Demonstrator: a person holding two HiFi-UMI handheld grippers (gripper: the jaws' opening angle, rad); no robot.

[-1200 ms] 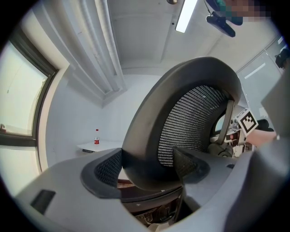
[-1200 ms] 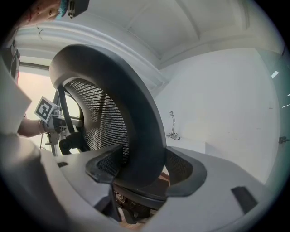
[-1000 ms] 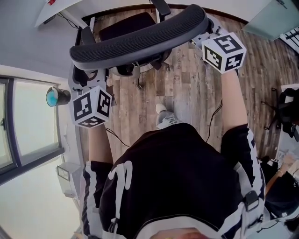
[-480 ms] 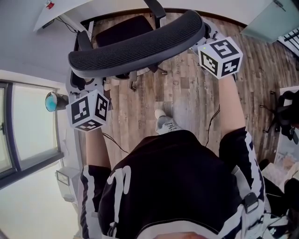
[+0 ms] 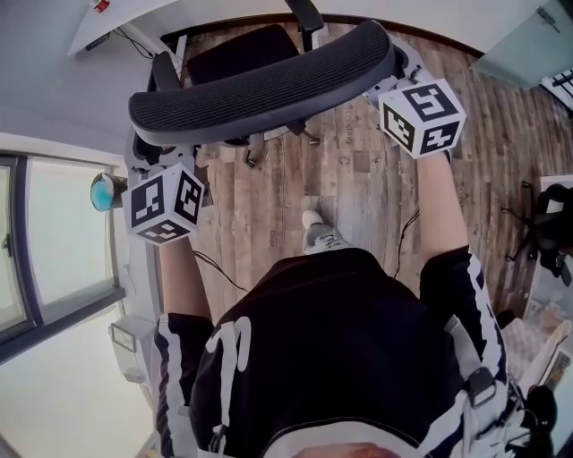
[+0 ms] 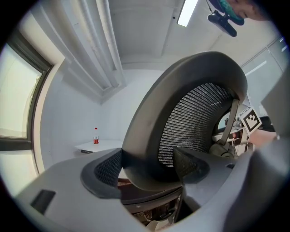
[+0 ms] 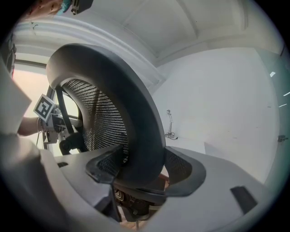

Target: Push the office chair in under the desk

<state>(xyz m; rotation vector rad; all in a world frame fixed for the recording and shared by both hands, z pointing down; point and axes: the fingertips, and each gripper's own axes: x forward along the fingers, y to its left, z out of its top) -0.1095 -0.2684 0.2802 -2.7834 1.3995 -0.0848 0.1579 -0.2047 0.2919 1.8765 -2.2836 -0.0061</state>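
You're gripping the black mesh-backed office chair [image 5: 260, 85] at both ends of its curved backrest rim [image 7: 145, 118]. The left gripper [image 5: 148, 154] is clamping the left end and the right gripper [image 5: 387, 79] is clamping the right end. In both gripper views the rim is filling the gap between the jaws, pads pressing on either face. The chair is standing right in front of you on the wood-plank floor [image 5: 358, 179], with its dark seat pad [image 5: 237, 49] reaching the edge of the white desk top [image 5: 125, 18]. I'd say it's not fully in yet. For the push, drive both ends forward evenly so the castors are rolling straight and the chair isn't yawing. Push low and level along the rim, not downward, or the back may start tilting instead of the base moving. Watch the black armrest [image 5: 309, 13] at the desk edge, since I can't tell its clearance from here. The black cable [image 5: 407, 224] and your grey shoe [image 5: 318, 234] are lying behind the base, so step short. The chair itself is showing a wide, bowed backrest with a smooth dark frame around open woven mesh. The base is mostly hiding beneath it.
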